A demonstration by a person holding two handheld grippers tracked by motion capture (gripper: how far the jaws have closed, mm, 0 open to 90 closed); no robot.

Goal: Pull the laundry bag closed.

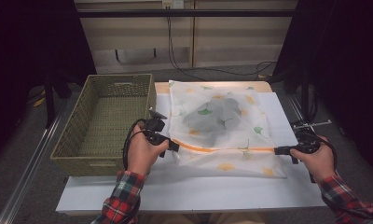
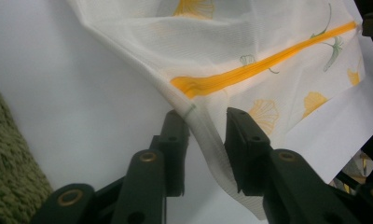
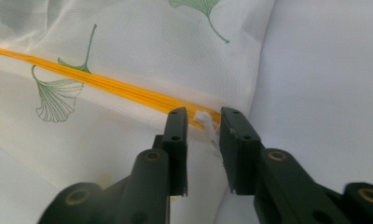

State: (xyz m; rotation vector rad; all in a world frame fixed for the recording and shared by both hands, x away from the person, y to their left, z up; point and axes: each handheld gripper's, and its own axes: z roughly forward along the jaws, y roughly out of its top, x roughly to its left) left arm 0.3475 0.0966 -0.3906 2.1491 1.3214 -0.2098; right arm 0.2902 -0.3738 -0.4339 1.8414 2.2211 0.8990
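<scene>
Both grippers loosened: left gripper (image 1: pixel 171 145) around the mesh laundry bag's (image 1: pixel 222 126) corner, right gripper (image 1: pixel 281 150) around the zipper pull (image 3: pixel 204 120). Bag lies mid-surface; basket (image 1: pixel 105 121) at nine o'clock. Zipping looks done; next, regrip and lift.

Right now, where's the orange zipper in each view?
High view: zipper runs level across the bag's near part, from left gripper to right gripper.
Left gripper view: slants from centre to upper right.
Right gripper view: slants from left edge down to the jaws.
Shared landmark: green leaf print.
</scene>
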